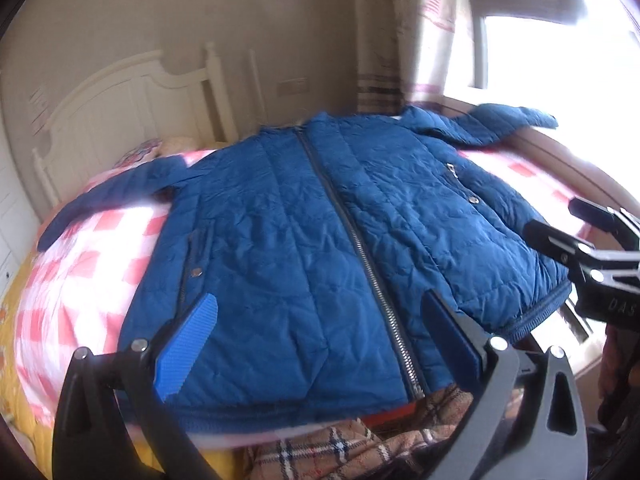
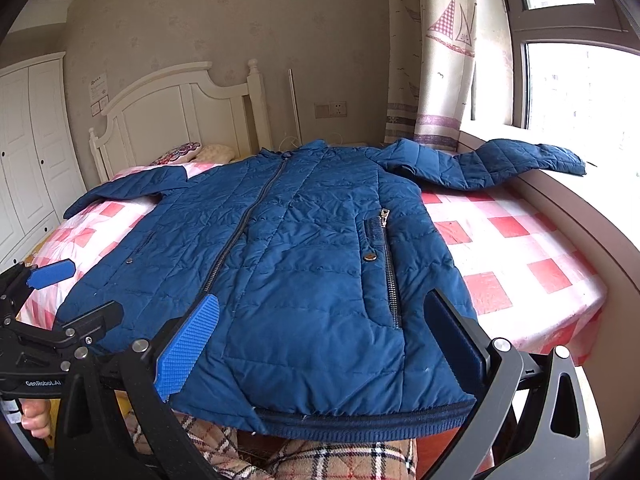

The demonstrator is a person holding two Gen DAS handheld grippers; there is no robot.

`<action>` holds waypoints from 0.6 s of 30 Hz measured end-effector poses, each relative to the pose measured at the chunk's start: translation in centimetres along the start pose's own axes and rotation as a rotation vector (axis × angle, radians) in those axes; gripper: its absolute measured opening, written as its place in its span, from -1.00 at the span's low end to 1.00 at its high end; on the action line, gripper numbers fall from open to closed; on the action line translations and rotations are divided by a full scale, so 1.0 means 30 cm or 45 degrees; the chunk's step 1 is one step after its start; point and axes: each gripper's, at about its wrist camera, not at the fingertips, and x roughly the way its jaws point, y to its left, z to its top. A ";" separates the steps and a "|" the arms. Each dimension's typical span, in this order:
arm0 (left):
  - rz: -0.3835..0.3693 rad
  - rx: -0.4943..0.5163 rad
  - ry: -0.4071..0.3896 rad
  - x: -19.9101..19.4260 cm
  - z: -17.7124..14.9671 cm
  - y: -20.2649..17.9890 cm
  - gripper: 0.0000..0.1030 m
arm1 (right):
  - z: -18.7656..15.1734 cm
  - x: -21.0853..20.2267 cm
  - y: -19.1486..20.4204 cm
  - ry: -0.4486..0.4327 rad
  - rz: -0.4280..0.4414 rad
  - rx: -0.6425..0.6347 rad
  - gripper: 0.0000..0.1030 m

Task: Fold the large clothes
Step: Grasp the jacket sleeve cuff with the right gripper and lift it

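blue quilted jacket (image 2: 304,264) lies front up, zipped, spread flat across the bed (image 2: 520,248), hem toward us and hanging just over the near edge above a plaid cloth (image 2: 340,460). we judge no fold has started. risks from here: the shell looks slick and puffy, so a shallow pinch at the hem could slip out mid-lift; the far sleeve (image 2: 520,160) is draped up onto the window sill (image 2: 580,200) and may drag or snag if we fold the body first; the other sleeve (image 2: 120,192) sprawls toward the headboard, so a lopsided fold is likely unless both get tucked in first. pose: left gripper (image 1: 316,344) hangs low over the hem just left of the zipper (image 1: 360,248), jaws spread wide, nothing held. right gripper (image 2: 320,344) sits over the hem near the pocket zip (image 2: 390,276), jaws equally wide, empty (left view is motion-blurred, so contact with the fabric can't be called). both point forward along the jacket toward the collar, side by side and level.
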 end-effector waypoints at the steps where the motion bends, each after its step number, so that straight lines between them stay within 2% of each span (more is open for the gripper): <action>1: -0.034 0.056 0.008 0.038 0.032 -0.013 0.97 | 0.021 0.025 -0.030 0.019 -0.009 0.009 0.91; 3: -0.124 0.125 0.035 0.130 0.112 -0.020 0.97 | 0.086 0.078 -0.124 0.052 -0.009 0.075 0.91; 6: -0.153 0.101 0.063 0.290 0.254 0.018 0.97 | 0.204 0.141 -0.341 0.046 -0.070 0.274 0.91; 9: -0.179 -0.031 0.128 0.466 0.377 0.100 0.97 | 0.327 0.196 -0.614 0.010 -0.163 0.472 0.91; 13: -0.172 -0.243 0.189 0.679 0.456 0.227 0.97 | 0.464 0.250 -0.995 -0.076 -0.312 0.707 0.91; 16: -0.153 -0.379 0.310 0.840 0.454 0.307 0.96 | 0.522 0.362 -1.230 0.022 -0.370 0.847 0.91; 18: -0.182 -0.477 0.355 0.905 0.427 0.355 0.96 | 0.535 0.425 -1.345 0.059 -0.402 0.942 0.91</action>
